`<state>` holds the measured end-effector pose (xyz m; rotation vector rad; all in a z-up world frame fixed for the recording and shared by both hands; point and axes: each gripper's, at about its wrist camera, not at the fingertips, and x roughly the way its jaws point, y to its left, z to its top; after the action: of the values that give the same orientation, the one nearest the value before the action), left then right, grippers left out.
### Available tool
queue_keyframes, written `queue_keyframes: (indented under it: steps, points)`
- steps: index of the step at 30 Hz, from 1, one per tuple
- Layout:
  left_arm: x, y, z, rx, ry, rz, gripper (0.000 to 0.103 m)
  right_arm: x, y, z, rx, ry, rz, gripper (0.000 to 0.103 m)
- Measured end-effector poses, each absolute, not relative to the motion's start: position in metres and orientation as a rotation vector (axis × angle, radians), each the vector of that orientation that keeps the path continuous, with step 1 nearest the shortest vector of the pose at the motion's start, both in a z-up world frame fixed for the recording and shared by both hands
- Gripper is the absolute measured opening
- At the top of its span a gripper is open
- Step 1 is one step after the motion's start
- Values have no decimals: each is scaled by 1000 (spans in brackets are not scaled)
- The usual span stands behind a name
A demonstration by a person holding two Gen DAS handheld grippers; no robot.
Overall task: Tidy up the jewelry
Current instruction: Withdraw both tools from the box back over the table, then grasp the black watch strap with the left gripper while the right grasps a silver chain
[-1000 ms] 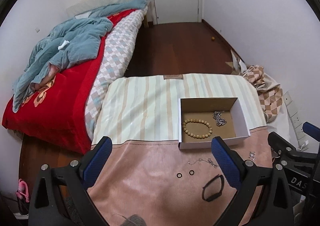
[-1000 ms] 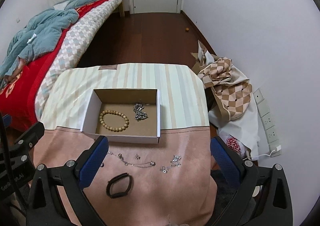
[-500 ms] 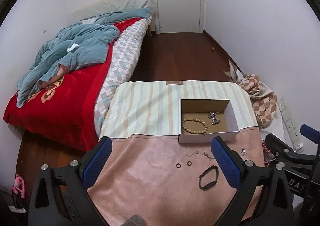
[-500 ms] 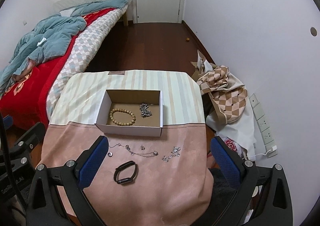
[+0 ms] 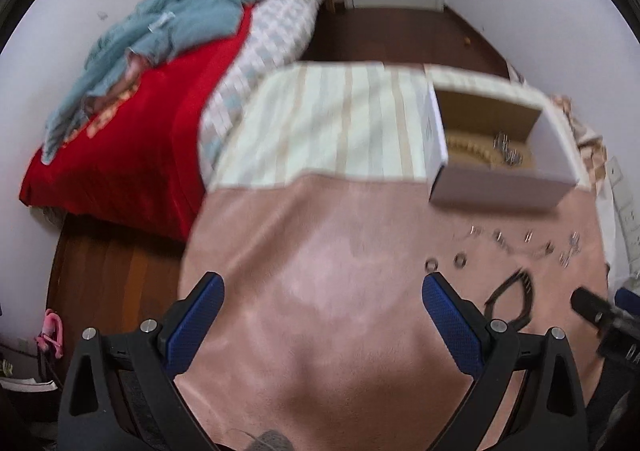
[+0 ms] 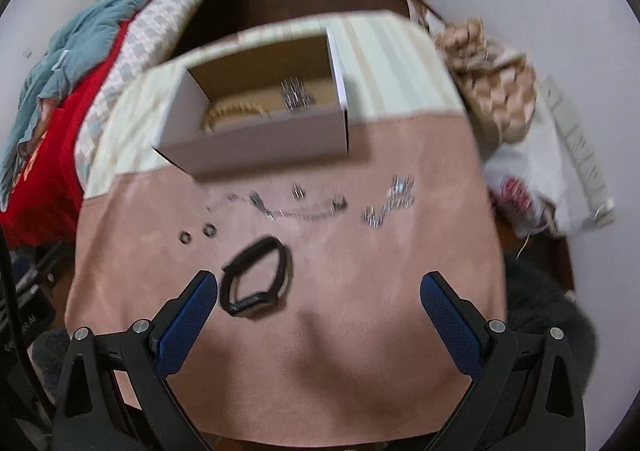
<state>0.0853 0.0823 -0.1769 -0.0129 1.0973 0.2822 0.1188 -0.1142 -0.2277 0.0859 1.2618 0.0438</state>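
Note:
An open cardboard box (image 6: 256,143) (image 5: 496,187) sits on the table and holds a wooden bead bracelet (image 6: 236,113) and a silver chain (image 6: 294,95). In front of it on the pink cloth lie a thin silver necklace (image 6: 300,207), a silver cluster piece (image 6: 390,201), two small dark rings (image 6: 198,233) (image 5: 446,262) and a black band (image 6: 256,281) (image 5: 512,299). My right gripper (image 6: 318,325) is open above the cloth, just right of the band. My left gripper (image 5: 322,325) is open over bare cloth, left of the rings. Both views are motion-blurred.
The table (image 5: 320,131) has a striped cloth at the back and a pink cloth in front. A bed with a red blanket (image 5: 132,123) stands to the left. A checked cloth heap (image 6: 496,91) and wall sockets are on the right.
Both grippers have dropped lower and closer to the table, so the box and jewelry look larger. Both stay open. The jewelry has not moved.

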Motion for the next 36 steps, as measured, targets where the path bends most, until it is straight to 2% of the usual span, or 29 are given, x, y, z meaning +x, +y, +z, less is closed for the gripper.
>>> queue_keyframes:
  steps: [4,8,13,16,18,19,20,22,23,24,31,33,36]
  points:
    - [89,65,-203,-19,1169,173,101,120,-133,-254,132,1288,3,100]
    - [103,34,-220,-9,1219,40,101,117,-152,-269,143,1310,-33,87]
    - [126,-1,-241,18,1280,-96,100,116,-172,-276,143,1333,-52,82]
    - [136,-15,-254,41,1317,-138,84,120,-184,-276,147,1336,-56,82]
    - [139,-22,-262,54,1336,-156,67,124,-190,-274,153,1327,-57,82]
    - [140,-26,-264,74,1332,-160,65,126,-192,-274,154,1324,-58,82]
    - [140,-30,-263,102,1312,-164,59,128,-194,-274,157,1323,-57,82]
    - [141,-35,-260,121,1292,-180,36,132,-198,-272,166,1315,-52,79]
    - [141,-36,-257,125,1281,-181,9,135,-200,-272,169,1310,-52,76]
    - [142,-36,-257,121,1283,-177,6,137,-202,-273,174,1307,-51,75]
    - [136,9,-251,19,1268,-74,5,154,-184,-273,202,1266,35,69]
    - [134,19,-251,1,1265,-41,4,165,-166,-275,188,1255,88,57]
    - [130,31,-250,-14,1257,-8,4,179,-142,-281,138,1241,119,51]
